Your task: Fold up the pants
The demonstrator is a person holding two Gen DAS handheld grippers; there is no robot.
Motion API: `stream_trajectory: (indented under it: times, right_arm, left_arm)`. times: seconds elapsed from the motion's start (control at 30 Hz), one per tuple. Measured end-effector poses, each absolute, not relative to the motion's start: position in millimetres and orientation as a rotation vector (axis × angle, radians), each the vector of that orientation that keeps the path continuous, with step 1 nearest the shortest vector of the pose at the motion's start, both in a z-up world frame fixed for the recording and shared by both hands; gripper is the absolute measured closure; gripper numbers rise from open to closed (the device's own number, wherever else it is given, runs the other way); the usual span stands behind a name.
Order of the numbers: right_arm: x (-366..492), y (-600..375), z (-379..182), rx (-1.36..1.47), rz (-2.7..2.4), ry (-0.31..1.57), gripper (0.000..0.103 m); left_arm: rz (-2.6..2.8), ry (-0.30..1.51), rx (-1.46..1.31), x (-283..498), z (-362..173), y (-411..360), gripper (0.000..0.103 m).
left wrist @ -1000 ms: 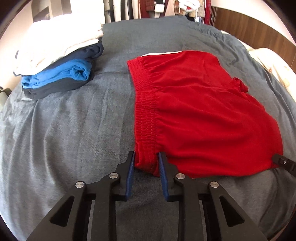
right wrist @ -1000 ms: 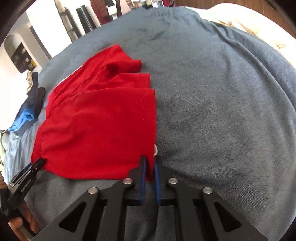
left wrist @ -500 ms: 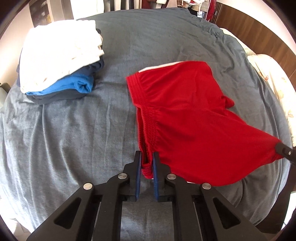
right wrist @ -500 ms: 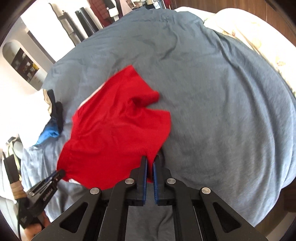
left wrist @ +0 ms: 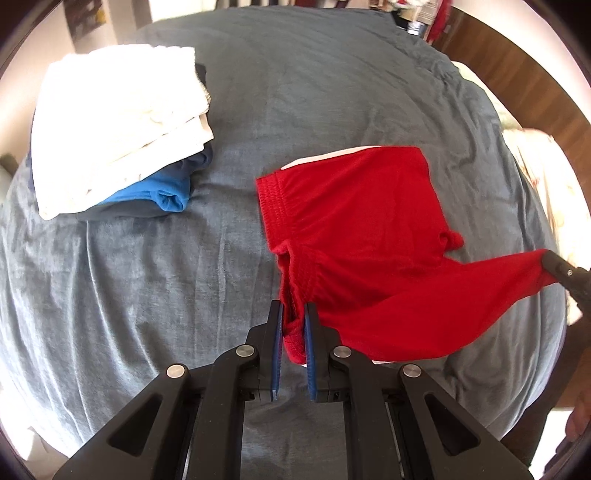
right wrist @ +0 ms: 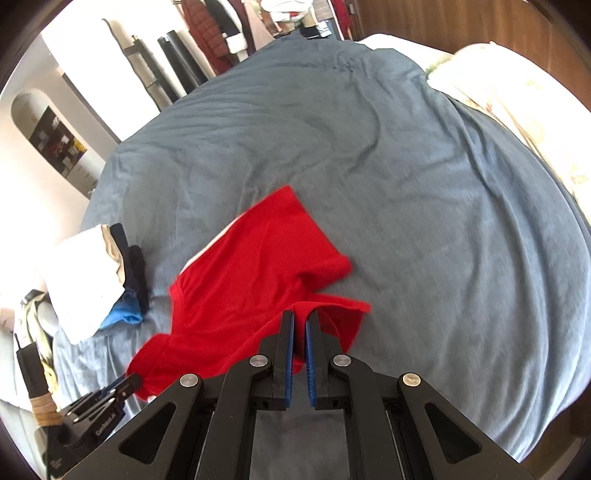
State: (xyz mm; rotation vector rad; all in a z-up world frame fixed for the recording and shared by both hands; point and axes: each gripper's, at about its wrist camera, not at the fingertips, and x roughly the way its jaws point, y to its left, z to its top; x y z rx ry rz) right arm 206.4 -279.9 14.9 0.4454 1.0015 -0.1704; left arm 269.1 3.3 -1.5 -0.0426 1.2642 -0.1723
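Observation:
Red shorts point(left wrist: 354, 221) with a white side stripe lie partly on the grey bed cover point(left wrist: 295, 92). My left gripper point(left wrist: 294, 314) is shut on the near waistband corner and holds it above the bed. My right gripper point(right wrist: 300, 321) is shut on the near leg hem of the shorts point(right wrist: 251, 280); its tip also shows in the left wrist view point(left wrist: 554, 264). The near half of the shorts hangs lifted between the two grippers, while the far half rests on the cover. The left gripper shows at the lower left of the right wrist view point(right wrist: 125, 384).
A stack of folded clothes point(left wrist: 122, 129), white on top with blue and dark navy beneath, sits on the cover left of the shorts; it also shows in the right wrist view point(right wrist: 88, 280). A cream pillow point(right wrist: 517, 85) lies at the right. Hanging clothes point(right wrist: 221, 33) stand beyond the bed.
Both grippers have risen and carried the near edge of the shorts up and toward the far edge. The left gripper closed on the waistband a second ago.

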Motion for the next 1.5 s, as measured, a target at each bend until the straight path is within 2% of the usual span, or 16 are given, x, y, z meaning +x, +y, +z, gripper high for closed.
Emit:
stream_trajectory:
  times: [0.73,0.83,0.9,0.93,0.97,1.1,1.3,1.4,1.5]
  right_arm:
    - [357.9,-299.6,-27.6,0.379,-0.158,0.994,0.096]
    - [371.2,-301.8,-38.6,0.373,-0.163,1.008,0.096]
    - [378.7,-303.3,-45.9,0.369,-0.167,1.017,0.096]
    - [382.3,-303.9,-49.6,0.37,-0.168,1.021,0.096]
    - [384.9,-304.1,-52.0,0.369,-0.169,1.022,0.096]
    - [396.6,-303.7,-62.8,0.362,-0.176,1.036,0.097]
    - [407.6,-302.0,-69.7,0.338,-0.191,1.037,0.096]
    - [411.2,-304.3,-74.1,0.339,-0.209,1.044,0.096]
    - [415.0,-305.8,-77.9,0.337,-0.223,1.053,0.097]
  left_arm:
    - [-0.2,1.271,-0.131,375.0,-36.7,-9.4,0.091]
    - [-0.236,1.263,-0.098,385.5,-41.7,-14.1,0.083]
    - [-0.264,1.244,-0.062,389.6,-39.6,-16.8,0.07]
    - [-0.276,1.226,-0.038,390.4,-37.0,-17.3,0.058]
    - [-0.285,1.207,-0.019,391.2,-34.9,-17.7,0.054]
    - [-0.355,1.152,0.093,389.0,-31.9,-21.2,0.052]
    - [-0.382,1.112,0.148,404.7,-56.6,-22.2,0.053]
    - [-0.394,1.117,0.094,417.0,-68.9,-18.8,0.055]
    - [-0.398,1.112,0.05,425.2,-79.2,-17.6,0.064]
